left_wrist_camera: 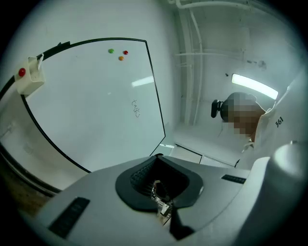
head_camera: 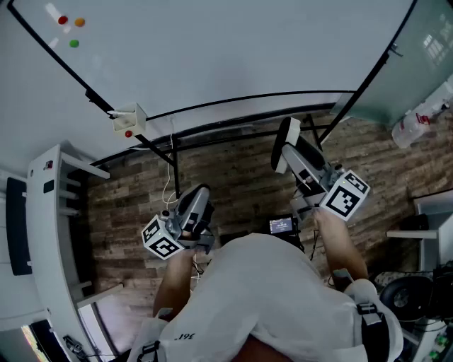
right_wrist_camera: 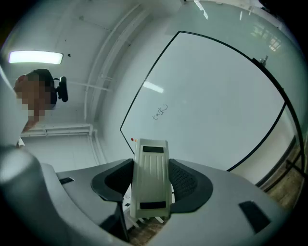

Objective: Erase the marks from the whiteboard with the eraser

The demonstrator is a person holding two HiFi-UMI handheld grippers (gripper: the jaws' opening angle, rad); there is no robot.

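1. Person, white shirt [head_camera: 276, 297], nearest, forearms reaching forward, one gripper in each hand.
2. Left gripper [left_wrist_camera: 161, 175]: near left, held low over the floor. Jaws drawn close together, nothing between them. Marker cube at its rear.
3. Right gripper [head_camera: 291, 152]: near right, raised further toward the board than the left. Jaws narrowed onto item 4.
4. Eraser [right_wrist_camera: 151, 178]: whiteboard eraser with a pale ribbed plastic back, clamped between the right gripper's dark pads. It stands lengthwise along the jaws, pointing at the board and apart from its surface.
5. Floor [head_camera: 241, 177]: dark wood planks under both grippers.
6. Spray bottle [head_camera: 414, 124]: white, far right, beside the board's right edge.
7. Whiteboard [head_camera: 248, 49]: large, black-framed, on a black stand, filling the far side.
8. Small white box [head_camera: 129, 119]: has a red button and is fixed to the board's lower frame, at left.
9. Marks [right_wrist_camera: 160, 112]: one short dark scribble on the board, well above the eraser.
10. Magnets: red [head_camera: 62, 20], orange [head_camera: 79, 22] and green [head_camera: 73, 43], clustered at the board's far left.
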